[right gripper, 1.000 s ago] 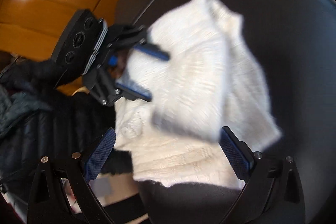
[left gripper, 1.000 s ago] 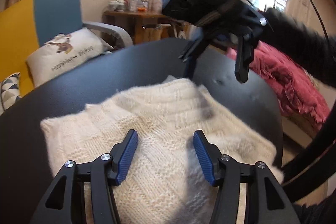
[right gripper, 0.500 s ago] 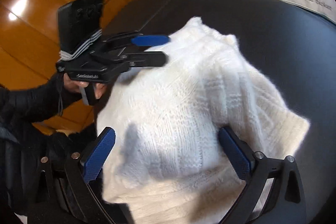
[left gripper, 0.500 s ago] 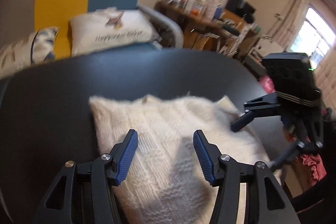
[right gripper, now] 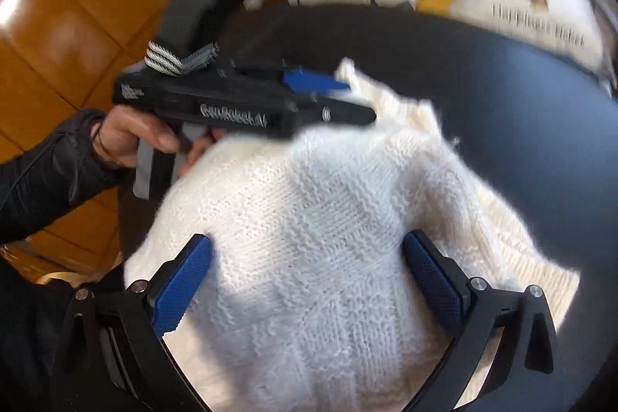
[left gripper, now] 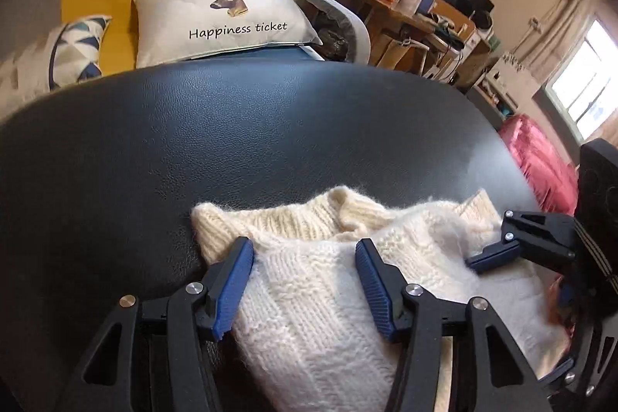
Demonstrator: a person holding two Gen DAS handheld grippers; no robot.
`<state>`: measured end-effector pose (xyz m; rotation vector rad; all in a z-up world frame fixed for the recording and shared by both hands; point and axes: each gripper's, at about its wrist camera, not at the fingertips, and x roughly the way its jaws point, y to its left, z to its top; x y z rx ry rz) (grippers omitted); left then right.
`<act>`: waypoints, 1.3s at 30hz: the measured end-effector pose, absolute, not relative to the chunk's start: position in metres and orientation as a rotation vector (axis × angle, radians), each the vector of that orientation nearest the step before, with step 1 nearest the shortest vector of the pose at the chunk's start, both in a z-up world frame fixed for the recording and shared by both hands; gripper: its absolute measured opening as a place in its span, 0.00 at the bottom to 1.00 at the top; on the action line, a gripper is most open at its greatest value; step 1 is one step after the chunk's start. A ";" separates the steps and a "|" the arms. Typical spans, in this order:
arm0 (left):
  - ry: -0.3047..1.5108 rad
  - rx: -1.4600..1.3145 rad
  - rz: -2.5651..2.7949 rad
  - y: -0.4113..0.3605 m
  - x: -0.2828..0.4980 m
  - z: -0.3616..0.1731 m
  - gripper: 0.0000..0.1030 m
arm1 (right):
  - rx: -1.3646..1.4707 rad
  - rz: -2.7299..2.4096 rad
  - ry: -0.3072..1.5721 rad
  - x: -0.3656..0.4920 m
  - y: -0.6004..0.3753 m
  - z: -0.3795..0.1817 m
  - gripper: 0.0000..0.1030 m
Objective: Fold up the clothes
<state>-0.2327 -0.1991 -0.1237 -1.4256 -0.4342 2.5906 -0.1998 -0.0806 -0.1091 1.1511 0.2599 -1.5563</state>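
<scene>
Two grippers work a cream knit sweater [left gripper: 332, 300] that lies bundled at the near edge of a black padded surface [left gripper: 231, 141]. From the left of the scene: the left gripper [left gripper: 305, 280] has its blue-padded jaws spread, straddling a raised fold of knit without pinching it; a ribbed edge of the garment shows just beyond its fingertips. Further right, the right gripper [left gripper: 490, 257] reaches in over the sweater's right side, and its own camera shows its jaws [right gripper: 307, 280] likewise spread, wide apart, around a mound of fabric. Risks, as a judgement: the knit is soft and thick, so a closing jaw may catch only the top layer and pull the fold apart; the bundle sits near the surface edge and may slide off if dragged toward the person. Motion blur in the right wrist view suggests quick movement, which could snag loose fibres. The left wrist view alone shows the room beyond, with a deer-print cushion [left gripper: 220, 18] on a chair; the right wrist view alone shows the hand [right gripper: 131, 134] gripping the left tool and the wooden floor [right gripper: 58, 26].
</scene>
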 end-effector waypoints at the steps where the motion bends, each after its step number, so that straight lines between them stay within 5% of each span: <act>1: -0.459 -1.407 2.599 -0.202 -0.229 -0.119 0.54 | 1.137 -1.559 0.255 -0.198 -0.079 -0.109 0.98; 13: -0.569 -1.052 2.618 -0.207 -0.109 -0.067 0.54 | 1.016 -1.589 0.250 -0.121 -0.054 -0.037 0.98; 21: -0.368 -1.167 2.659 -0.149 -0.091 -0.106 0.54 | 1.126 -1.611 0.196 -0.094 -0.032 -0.119 0.98; 26: -0.476 -1.075 2.686 -0.155 -0.060 -0.078 0.54 | 1.117 -1.691 0.184 -0.083 -0.029 -0.105 0.98; 32: -0.341 -1.069 2.614 -0.128 -0.025 -0.083 0.54 | 1.023 -1.650 0.141 -0.034 -0.018 -0.066 0.98; 39: -0.316 -1.224 2.565 -0.106 -0.037 -0.122 0.55 | 1.189 -1.592 -0.032 -0.025 -0.002 -0.124 0.98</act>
